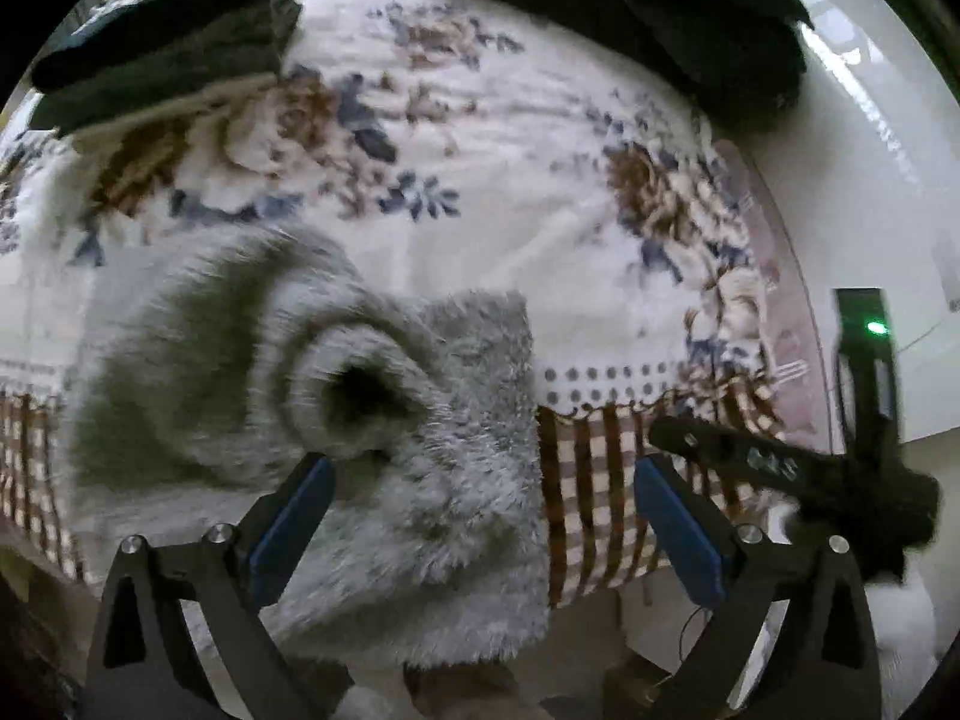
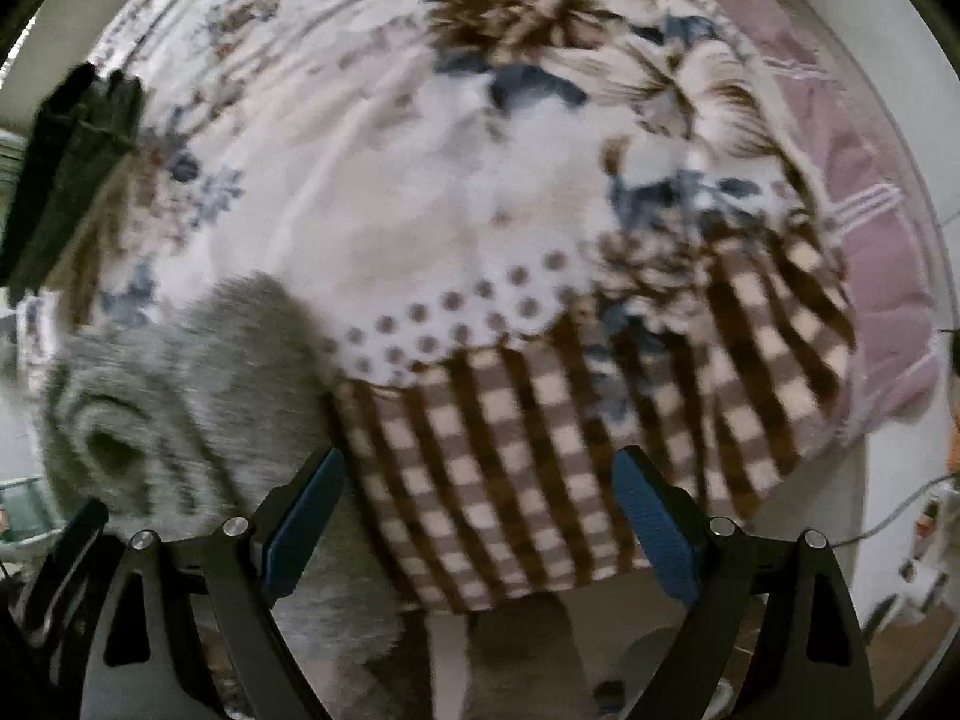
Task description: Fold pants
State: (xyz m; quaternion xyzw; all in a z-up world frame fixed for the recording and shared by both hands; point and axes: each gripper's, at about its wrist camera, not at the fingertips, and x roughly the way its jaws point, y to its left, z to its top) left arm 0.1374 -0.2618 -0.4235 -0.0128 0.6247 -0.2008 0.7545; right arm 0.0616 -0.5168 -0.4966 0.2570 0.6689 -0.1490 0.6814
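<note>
The grey fluffy pants (image 1: 372,420) lie bunched in a thick fold on the flowered blanket (image 1: 480,138), hanging over the bed's front edge. My left gripper (image 1: 486,525) stands wide open just above them. The fabric reaches between the fingers and lies against the left blue pad (image 1: 294,522), but nothing is clamped. My right gripper (image 2: 480,513) is open too, over the checked border of the blanket (image 2: 510,450), with nothing between its pads. In the right wrist view the pants (image 2: 180,396) are off to the left. The right gripper's black body (image 1: 780,468) shows at the right of the left wrist view.
Dark folded clothes (image 1: 168,42) lie at the bed's far left, and another dark pile (image 1: 690,18) at the far right. A black device with a green light (image 1: 870,330) stands beside the bed. A pink sheet (image 2: 870,240) shows under the blanket's right edge.
</note>
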